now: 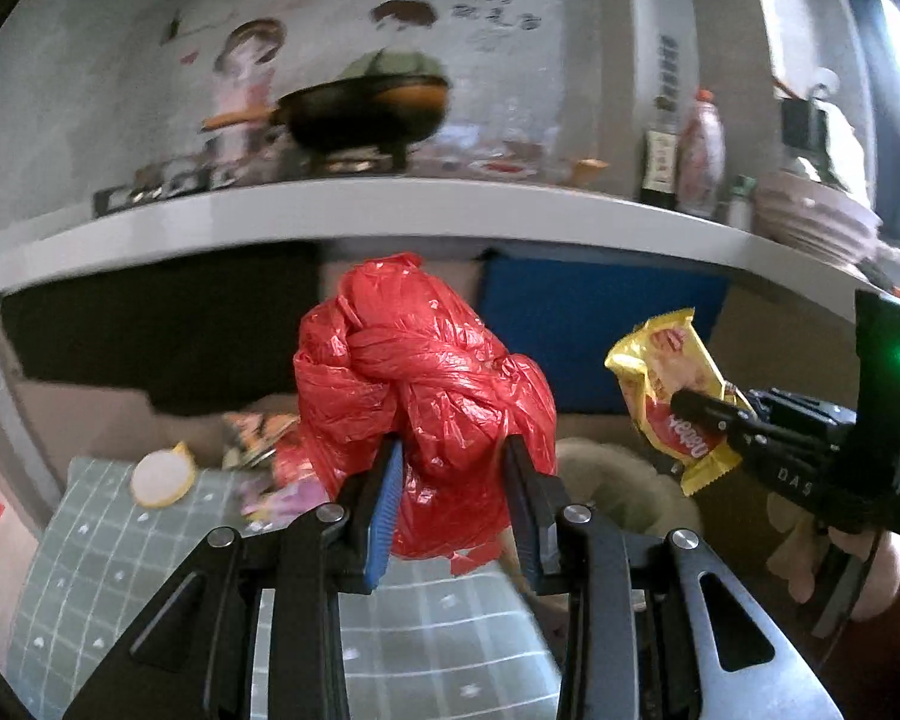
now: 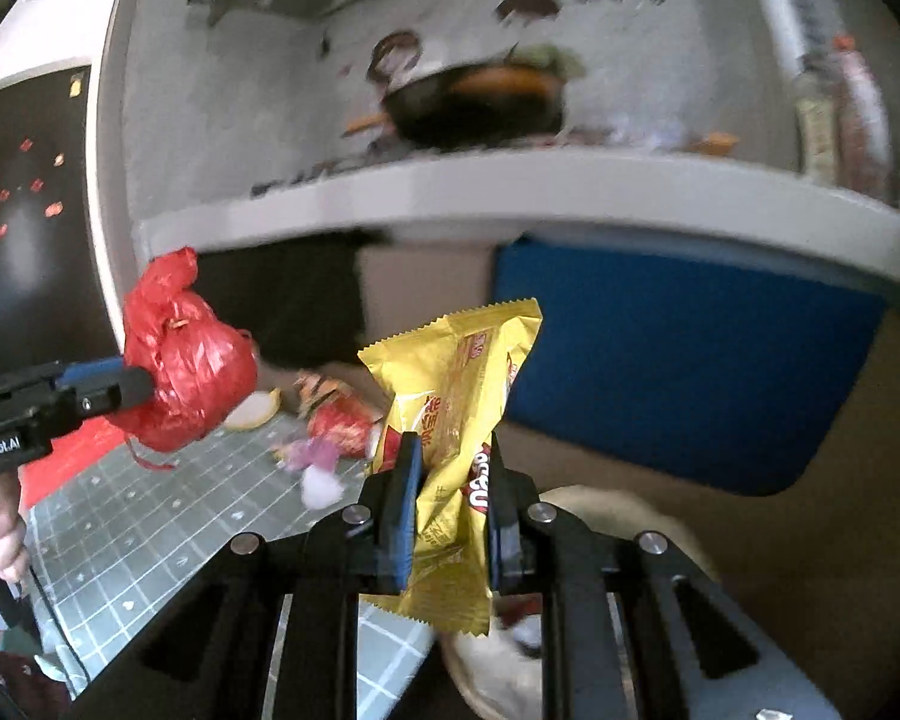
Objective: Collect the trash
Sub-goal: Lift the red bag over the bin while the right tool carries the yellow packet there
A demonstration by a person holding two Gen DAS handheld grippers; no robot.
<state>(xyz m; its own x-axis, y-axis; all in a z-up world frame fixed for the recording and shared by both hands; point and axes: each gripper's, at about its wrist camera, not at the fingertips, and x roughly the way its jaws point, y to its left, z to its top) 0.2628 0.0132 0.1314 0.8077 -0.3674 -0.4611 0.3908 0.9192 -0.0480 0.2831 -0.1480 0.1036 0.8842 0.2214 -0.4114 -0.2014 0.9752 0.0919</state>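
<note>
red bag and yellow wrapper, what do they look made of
Red bag: thin plastic film by the look, glossy, crinkled and knotted at the top. Yellow wrapper: probably printed plastic or foil-lined film, shiny, with zigzag sealed ends.

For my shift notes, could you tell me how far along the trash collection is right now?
Nothing looks binned yet. In hand: the left gripper is clamped on a knotted red plastic bag, the right gripper on a yellow snack wrapper, both lifted. Left: wrappers and a round yellow-rimmed lid on the checked mat.
</note>
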